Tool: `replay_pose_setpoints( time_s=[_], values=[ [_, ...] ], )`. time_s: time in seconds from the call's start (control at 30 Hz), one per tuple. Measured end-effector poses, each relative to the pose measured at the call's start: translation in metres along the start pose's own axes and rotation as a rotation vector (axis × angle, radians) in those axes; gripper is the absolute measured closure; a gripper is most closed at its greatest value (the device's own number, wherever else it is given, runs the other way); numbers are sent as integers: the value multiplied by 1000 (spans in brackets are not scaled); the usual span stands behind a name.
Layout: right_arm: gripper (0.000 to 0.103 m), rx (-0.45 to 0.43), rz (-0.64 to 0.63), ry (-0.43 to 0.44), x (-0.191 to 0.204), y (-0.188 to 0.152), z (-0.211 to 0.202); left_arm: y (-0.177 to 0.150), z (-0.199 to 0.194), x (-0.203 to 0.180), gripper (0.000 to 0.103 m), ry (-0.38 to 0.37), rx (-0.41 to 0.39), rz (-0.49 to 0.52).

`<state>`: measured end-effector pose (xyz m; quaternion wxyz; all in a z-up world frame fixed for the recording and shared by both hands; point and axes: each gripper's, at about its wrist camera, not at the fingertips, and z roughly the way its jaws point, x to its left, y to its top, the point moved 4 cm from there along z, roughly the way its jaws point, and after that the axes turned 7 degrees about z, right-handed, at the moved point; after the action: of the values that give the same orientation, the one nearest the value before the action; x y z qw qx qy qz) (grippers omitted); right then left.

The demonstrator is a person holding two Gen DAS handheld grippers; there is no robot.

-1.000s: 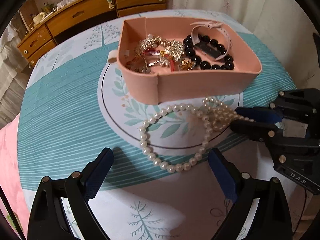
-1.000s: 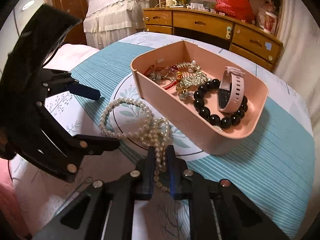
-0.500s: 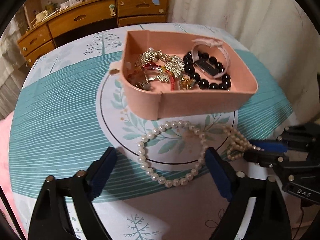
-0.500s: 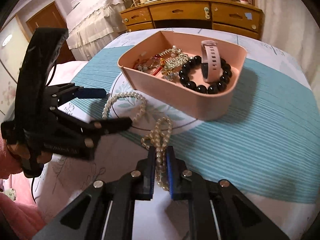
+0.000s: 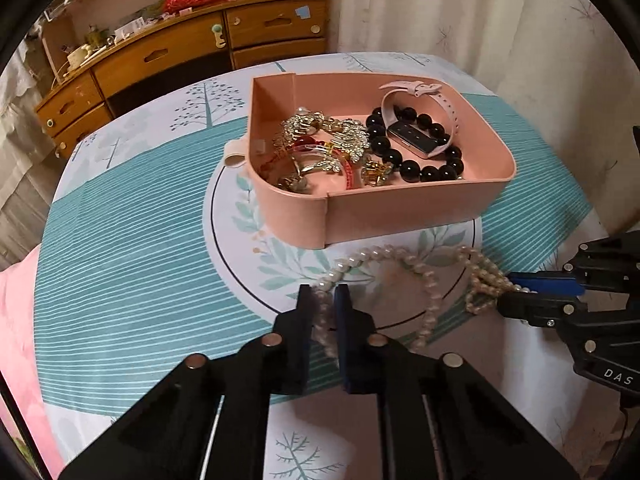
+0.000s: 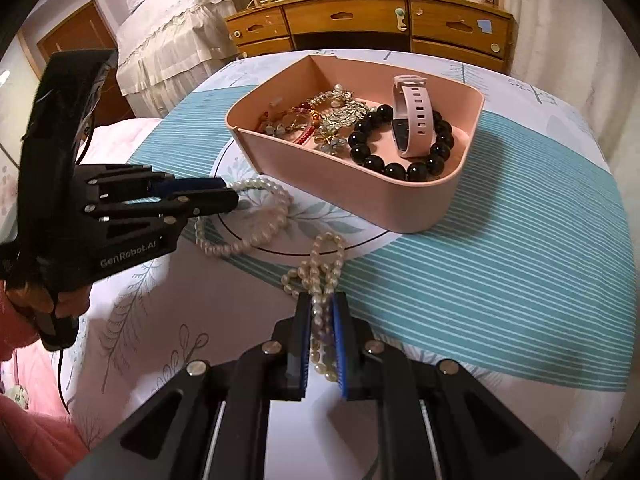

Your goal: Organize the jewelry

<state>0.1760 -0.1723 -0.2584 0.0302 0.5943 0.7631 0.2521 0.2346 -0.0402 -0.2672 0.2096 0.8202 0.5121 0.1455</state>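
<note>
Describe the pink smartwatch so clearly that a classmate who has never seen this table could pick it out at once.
Find the pink tray on the round table with the teal-striped cloth. Inside it, at the end away from the tangle of gold jewelry, a black bead bracelet lies in a ring. The pink smartwatch stands on edge inside that ring: the only strap with punched holes and a dark screen.
</note>
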Motion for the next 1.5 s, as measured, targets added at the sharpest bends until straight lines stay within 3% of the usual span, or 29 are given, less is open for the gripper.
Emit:
replay_pose_setpoints(
  time_s=[0.2, 0.47, 0.57, 0.77, 0.9, 1.07, 1.17, 1.27, 1.33, 1.4, 1.47, 1.5],
  values=[
    [93, 6, 116, 38, -4, 1, 0, -4, -3, 4, 98, -32, 1, -45],
    [93, -45, 279, 161, -3, 4, -9, -2, -26, 4, 98, -54, -46, -50],
    [96, -85, 294, 181, 3, 10, -20, 3, -38, 5, 98, -59, -50, -37],
    [99, -193, 266, 203, 18, 34, -49, 25, -76, 3, 98, -88, -138, 23],
    [99, -186, 237, 148, 22, 41, -48, 41, -101, 3, 98, -102, -204, 34],
    [98, -27, 222, 21, 18, 26, -19, 67, -123, 7, 98, -105, -310, 41],
    [92, 10, 223, -2, 15, 15, -11, 84, -126, 8, 98, -92, -363, 60],
    [74, 36, 218, -39, 14, 9, -5, 102, -125, 7, 97, -79, -412, 76],
    [65, 41, 212, -50, 15, 7, -4, 111, -117, 9, 97, -77, -391, 72],
    [59, 39, 209, -46, 16, 6, -4, 116, -105, 9, 82, -58, -323, 70],
    [55, 40, 202, -51, 17, 5, -4, 113, -94, 13, 50, -42, -264, 54],
    [53, 42, 194, -57, 18, 6, -4, 110, -92, 14, 43, -53, -252, 47]
  ],
)
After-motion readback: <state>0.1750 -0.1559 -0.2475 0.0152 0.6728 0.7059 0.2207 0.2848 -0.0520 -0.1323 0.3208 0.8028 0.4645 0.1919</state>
